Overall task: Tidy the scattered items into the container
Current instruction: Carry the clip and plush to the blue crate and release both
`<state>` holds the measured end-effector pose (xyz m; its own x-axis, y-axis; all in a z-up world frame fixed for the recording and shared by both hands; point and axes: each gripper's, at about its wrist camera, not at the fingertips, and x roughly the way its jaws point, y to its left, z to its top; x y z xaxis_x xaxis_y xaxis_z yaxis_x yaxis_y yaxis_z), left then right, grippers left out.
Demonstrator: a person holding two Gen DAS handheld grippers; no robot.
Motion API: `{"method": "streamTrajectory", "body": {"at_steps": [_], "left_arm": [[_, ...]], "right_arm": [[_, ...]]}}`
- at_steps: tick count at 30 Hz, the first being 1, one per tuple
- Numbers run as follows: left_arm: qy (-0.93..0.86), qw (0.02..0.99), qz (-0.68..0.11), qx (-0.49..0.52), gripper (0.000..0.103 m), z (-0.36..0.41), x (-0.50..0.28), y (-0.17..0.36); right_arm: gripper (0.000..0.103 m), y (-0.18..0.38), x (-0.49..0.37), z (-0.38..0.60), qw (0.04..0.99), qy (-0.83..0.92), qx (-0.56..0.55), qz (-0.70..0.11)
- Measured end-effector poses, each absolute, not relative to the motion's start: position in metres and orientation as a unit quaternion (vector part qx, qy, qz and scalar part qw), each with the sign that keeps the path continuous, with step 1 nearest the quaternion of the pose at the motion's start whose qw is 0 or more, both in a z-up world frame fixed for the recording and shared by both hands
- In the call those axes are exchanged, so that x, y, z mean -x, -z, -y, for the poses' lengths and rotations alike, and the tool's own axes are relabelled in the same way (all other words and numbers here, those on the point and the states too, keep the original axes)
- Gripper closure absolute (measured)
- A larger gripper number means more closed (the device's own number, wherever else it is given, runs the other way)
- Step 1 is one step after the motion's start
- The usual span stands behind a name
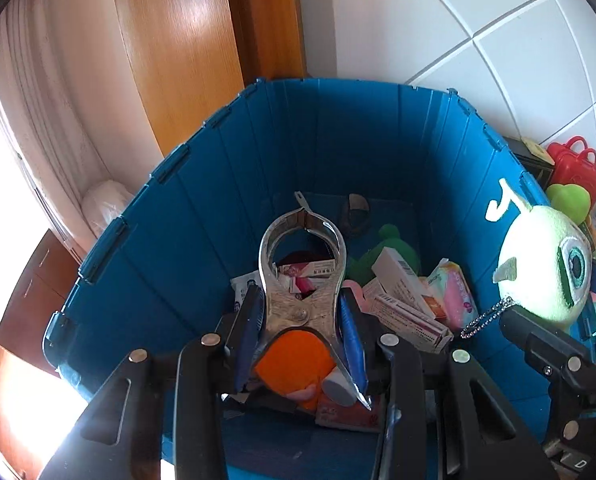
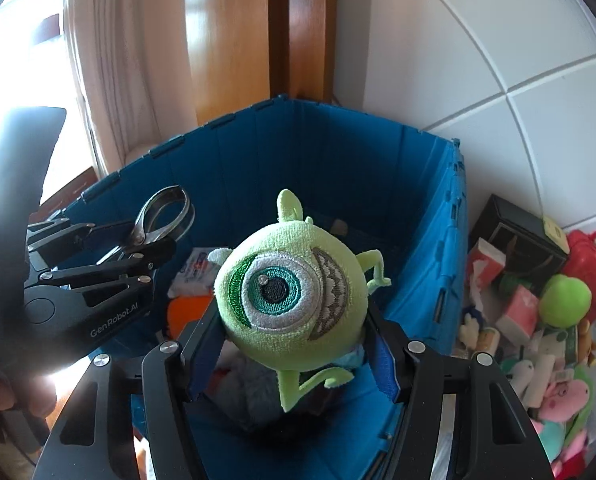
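A blue plastic bin (image 1: 218, 184) fills both views, its floor holding boxes, packets and soft toys. My left gripper (image 1: 302, 320) is shut on a metal clamp-like tool (image 1: 302, 264), held over the inside of the bin. In the right wrist view that gripper (image 2: 138, 240) and the metal tool (image 2: 166, 212) show at the left, over the bin (image 2: 418, 200). My right gripper (image 2: 294, 332) is shut on a round green one-eyed plush toy (image 2: 294, 300), above the bin's near right part. The same plush (image 1: 546, 260) with its ball chain shows at the right of the left wrist view.
A heap of scattered toys and small boxes (image 2: 538, 320) lies on the floor right of the bin, with a red toy case (image 2: 590, 256) and a black box (image 2: 518, 232). White tiled floor (image 2: 498, 60) lies beyond. A wooden door frame (image 1: 266, 16) and curtain (image 1: 50, 80) stand behind.
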<state>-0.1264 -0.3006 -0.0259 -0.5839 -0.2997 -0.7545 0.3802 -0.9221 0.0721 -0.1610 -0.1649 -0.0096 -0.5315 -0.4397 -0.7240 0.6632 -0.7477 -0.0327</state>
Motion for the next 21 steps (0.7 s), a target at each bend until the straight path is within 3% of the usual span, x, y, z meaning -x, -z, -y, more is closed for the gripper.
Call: {"method": "streamTrajectory", "body": {"at_steps": [21], "left_arm": [[0.891, 0.168, -0.064, -0.418, 0.064, 0.322, 0.142, 0.033]], "right_arm": [[0.038, 0.034, 0.183, 0.196, 0.286, 0.846, -0.407, -0.193]]}}
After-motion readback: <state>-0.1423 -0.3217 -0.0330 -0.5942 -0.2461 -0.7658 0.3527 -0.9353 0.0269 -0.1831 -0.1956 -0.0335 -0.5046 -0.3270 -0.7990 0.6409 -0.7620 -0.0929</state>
